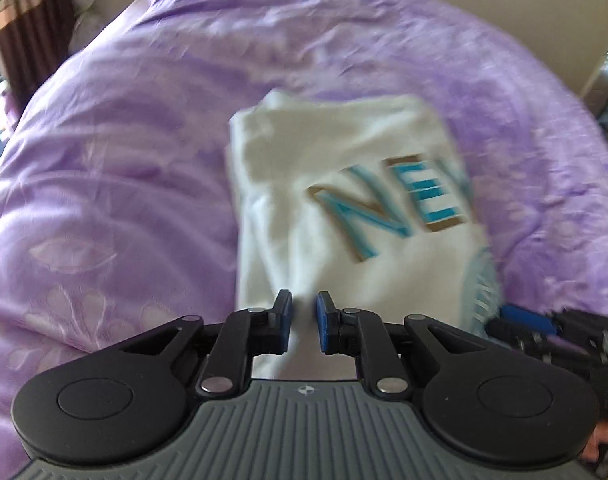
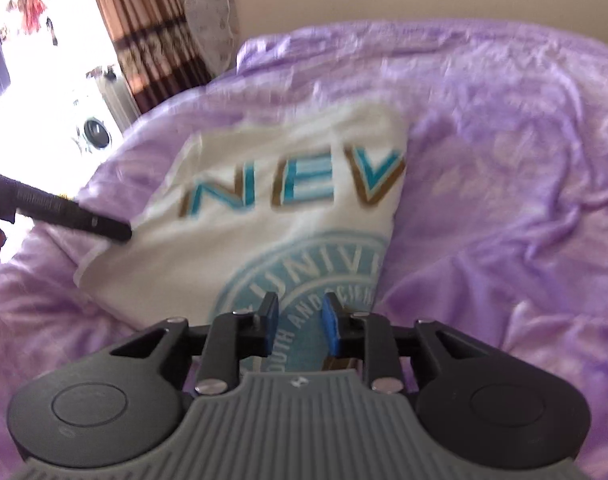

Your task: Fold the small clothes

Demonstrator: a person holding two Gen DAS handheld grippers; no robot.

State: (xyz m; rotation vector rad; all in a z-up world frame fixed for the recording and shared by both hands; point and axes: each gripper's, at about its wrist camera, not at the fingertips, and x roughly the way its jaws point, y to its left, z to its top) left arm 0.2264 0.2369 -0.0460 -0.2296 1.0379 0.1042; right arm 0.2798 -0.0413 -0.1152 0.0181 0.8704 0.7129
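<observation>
Partly folded white cotton tee with teal-and-gold lettering (image 2: 264,216) lying on the rumpled purple satin bedspread (image 2: 504,200). Left gripper (image 1: 304,320) at the tee's near left edge, narrow gap, maybe pinching cloth, can't tell. Right gripper (image 2: 300,330) over the round teal print, parted, holding nothing.

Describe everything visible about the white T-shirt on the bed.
The white cotton-looking T-shirt with teal and gold lettering lies partly folded on the rumpled purple bedspread, its right side tucked under along a straight edge. The letters "NEV" show above a pale blue round seal reading "UNIV". The left gripper pinches its near left edge; the right gripper has cloth between its fingers near the seal, though the jaws show a gap. The picture is blurred.
</observation>
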